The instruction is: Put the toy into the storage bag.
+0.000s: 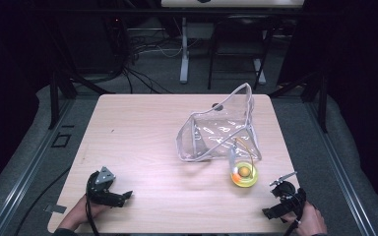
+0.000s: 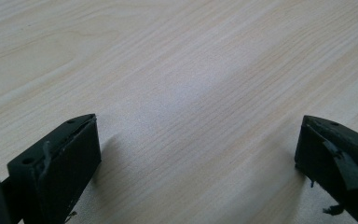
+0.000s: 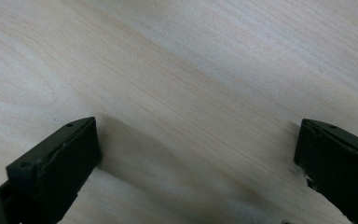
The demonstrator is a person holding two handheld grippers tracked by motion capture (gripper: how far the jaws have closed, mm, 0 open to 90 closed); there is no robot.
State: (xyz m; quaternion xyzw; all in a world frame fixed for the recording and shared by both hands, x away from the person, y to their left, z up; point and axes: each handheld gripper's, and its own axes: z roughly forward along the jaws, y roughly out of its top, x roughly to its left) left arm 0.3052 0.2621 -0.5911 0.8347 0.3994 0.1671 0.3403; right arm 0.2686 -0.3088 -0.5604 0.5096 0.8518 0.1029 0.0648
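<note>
Black claws are held low at the near corners of the tabletop point(image 1: 142, 123), the left claw point(image 1: 123, 198) and right claw point(image 1: 275, 209) both spread wide over bare wood. Farther off, a yellow dish point(image 1: 244, 173) is seen touching a clear bag point(image 1: 220, 129).

Light wood-grain table point(image 1: 142, 147), grey carpet floor point(image 1: 167, 73) beyond it, loose cables point(image 1: 142, 49) trailing across (a tangle), white stand leg point(image 1: 184, 49), black frame posts point(image 1: 54, 98) at the sides, surroundings dark, table brightly lit.
</note>
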